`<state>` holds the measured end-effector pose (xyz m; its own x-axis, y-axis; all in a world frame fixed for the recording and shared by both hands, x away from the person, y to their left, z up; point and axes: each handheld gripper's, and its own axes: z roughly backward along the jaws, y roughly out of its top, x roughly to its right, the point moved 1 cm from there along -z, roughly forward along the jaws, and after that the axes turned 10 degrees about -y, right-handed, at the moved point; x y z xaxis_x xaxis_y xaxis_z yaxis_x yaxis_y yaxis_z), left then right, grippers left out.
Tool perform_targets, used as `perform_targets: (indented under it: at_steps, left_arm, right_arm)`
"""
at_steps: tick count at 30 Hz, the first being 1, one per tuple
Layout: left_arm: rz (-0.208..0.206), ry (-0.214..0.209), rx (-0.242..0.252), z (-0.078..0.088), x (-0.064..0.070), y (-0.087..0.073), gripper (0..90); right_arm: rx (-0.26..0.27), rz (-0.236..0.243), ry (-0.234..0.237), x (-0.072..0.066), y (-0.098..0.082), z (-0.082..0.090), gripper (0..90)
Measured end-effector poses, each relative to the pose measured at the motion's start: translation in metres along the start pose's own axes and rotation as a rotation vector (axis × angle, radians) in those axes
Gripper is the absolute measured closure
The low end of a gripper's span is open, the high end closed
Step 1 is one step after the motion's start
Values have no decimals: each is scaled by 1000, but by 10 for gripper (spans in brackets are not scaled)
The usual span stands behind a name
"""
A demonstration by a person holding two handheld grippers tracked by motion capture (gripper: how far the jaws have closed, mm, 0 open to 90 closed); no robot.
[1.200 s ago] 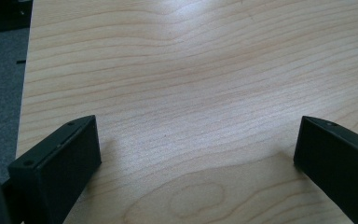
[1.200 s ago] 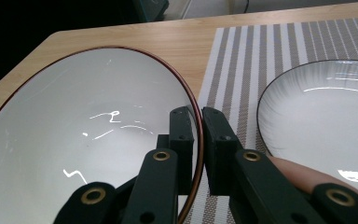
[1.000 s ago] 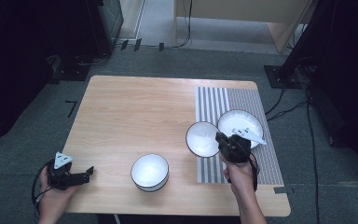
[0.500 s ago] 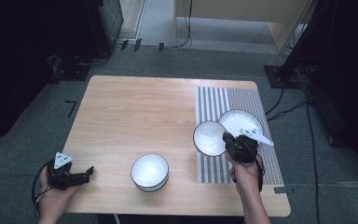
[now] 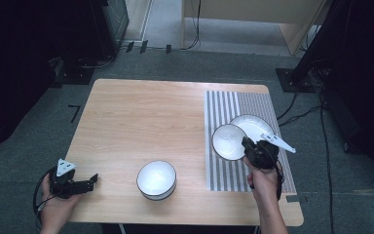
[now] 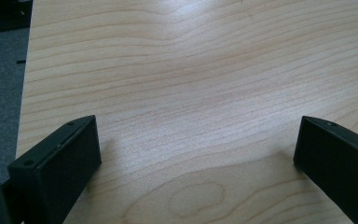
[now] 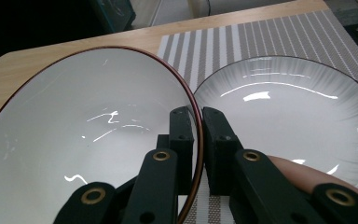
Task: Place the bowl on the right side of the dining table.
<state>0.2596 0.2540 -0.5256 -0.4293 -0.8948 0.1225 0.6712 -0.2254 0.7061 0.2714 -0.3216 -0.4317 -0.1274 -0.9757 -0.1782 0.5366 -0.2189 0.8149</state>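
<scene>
Wooden counter (image 5: pixel 141 117) carries a striped mat (image 5: pixel 238 105) with a plate (image 5: pixel 253 124) on it. Right gripper (image 7: pixel 199 122) has its fingers clenched on the rim of a bowl (image 7: pixel 88 140), tilted just beside the plate; left gripper (image 5: pixel 85 184) rests released, well apart. Best to keep the rim pinched firmly and carry the bowl level, clear of the plate's edge.

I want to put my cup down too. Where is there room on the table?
The wood left of the striped mat is bare, from the far edge down to the near bowl. The mat's far strip is free too. It is crowded on the mat's near right, where the right gripper holds a bowl by its rim beside the plate.
</scene>
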Motion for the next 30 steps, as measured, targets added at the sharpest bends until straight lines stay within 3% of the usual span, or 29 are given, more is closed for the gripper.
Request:
perform_targets:
  at_steps: [30]
  left_arm:
    - [0, 0, 0, 0, 0, 0, 0]
  right_arm:
    - [-14, -72, -167, 48, 5, -35, 845]
